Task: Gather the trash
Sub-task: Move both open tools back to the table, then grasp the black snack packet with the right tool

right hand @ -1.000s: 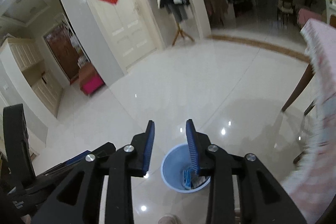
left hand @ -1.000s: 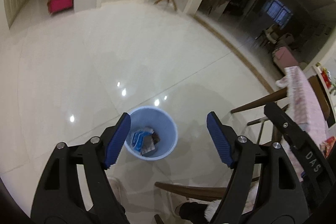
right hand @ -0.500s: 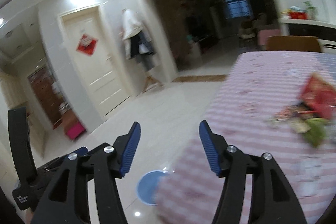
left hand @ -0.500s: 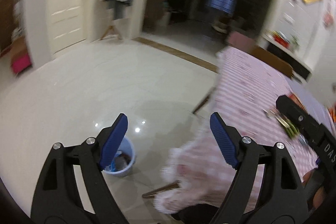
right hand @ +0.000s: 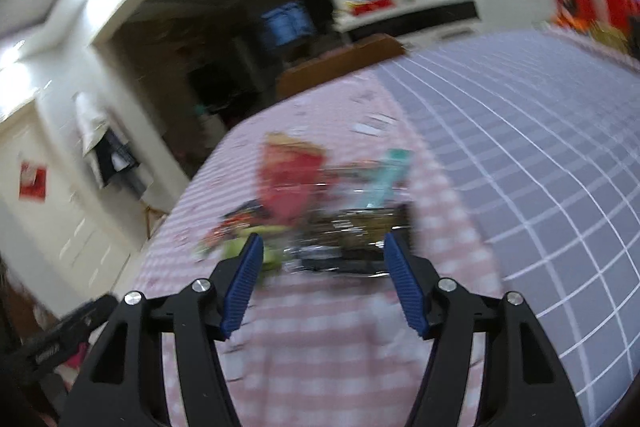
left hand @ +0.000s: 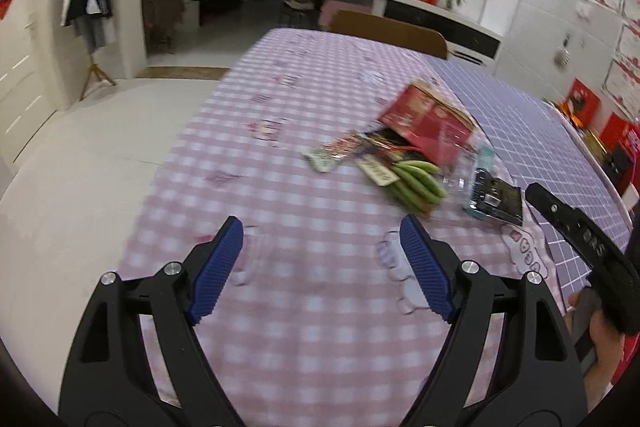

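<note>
1. Setting: home dining area.
2. Table under pink checked tablecloth (left hand: 280, 187), with a purple grid cloth (left hand: 540, 131) beside it.
3. Wooden chair back (left hand: 388, 29) at the table's far edge.
4. Coat stand (left hand: 90, 7) hung with clothes by a white panelled door (left hand: 16, 87).
5. Glossy tiled floor (left hand: 80, 167); dark room beyond the archway.

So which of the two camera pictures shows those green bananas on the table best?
The left wrist view: the green bananas lie sharp among the wrappers on the pink checked tablecloth. In the right wrist view they are only a blurred green smear behind the right gripper's left finger.
</note>
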A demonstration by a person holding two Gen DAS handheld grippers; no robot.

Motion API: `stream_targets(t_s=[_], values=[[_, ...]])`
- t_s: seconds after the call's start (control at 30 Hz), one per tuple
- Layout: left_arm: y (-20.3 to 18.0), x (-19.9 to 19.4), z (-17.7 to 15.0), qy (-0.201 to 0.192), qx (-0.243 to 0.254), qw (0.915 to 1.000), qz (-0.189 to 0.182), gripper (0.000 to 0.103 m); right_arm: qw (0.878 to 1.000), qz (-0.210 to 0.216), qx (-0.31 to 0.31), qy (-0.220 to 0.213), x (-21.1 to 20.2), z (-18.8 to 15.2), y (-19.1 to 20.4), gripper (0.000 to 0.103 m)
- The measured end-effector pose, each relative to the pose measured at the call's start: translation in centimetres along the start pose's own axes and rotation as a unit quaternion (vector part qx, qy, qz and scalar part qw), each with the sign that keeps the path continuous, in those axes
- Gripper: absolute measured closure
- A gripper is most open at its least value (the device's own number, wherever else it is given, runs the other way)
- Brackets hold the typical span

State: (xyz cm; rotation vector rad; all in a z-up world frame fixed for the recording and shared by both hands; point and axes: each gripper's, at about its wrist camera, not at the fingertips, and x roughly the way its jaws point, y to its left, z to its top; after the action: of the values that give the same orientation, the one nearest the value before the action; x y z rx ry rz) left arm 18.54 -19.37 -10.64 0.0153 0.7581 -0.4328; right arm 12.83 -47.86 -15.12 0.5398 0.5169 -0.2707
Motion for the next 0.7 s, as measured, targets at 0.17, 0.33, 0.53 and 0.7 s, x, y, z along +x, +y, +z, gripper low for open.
stream_targets(t_s=[0.17, 0.33, 0.53, 0.7], values=[[-1.7, 1.9, 0.7, 0.012, 0.006, 0.9999, -0.003, 0.023, 0.998, 0.012, 0.061, 0.034, 3.5, 1.7, -4.4, 0.041], [-2.4, 3.4, 1.4, 0.019, 0.005, 0.9998, -0.005, 0.023, 0.994, 0.03, 0.088, 0.062, 6.0, 2.4, -6.0, 0.043], [-4.2, 5.2, 1.8, 0.031, 0.018, 0.9992, -0.02, 0.023, 0.988, 0.078, 0.092, 0.098, 7.7, 2.6, -5.3, 0.052], [-5.8, 7.1, 1.9, 0.046, 0.03, 0.9978, -0.036, 0.023, 0.987, 0.088, 0.091, 0.096, 7.9, 2.8, -5.3, 0.063]])
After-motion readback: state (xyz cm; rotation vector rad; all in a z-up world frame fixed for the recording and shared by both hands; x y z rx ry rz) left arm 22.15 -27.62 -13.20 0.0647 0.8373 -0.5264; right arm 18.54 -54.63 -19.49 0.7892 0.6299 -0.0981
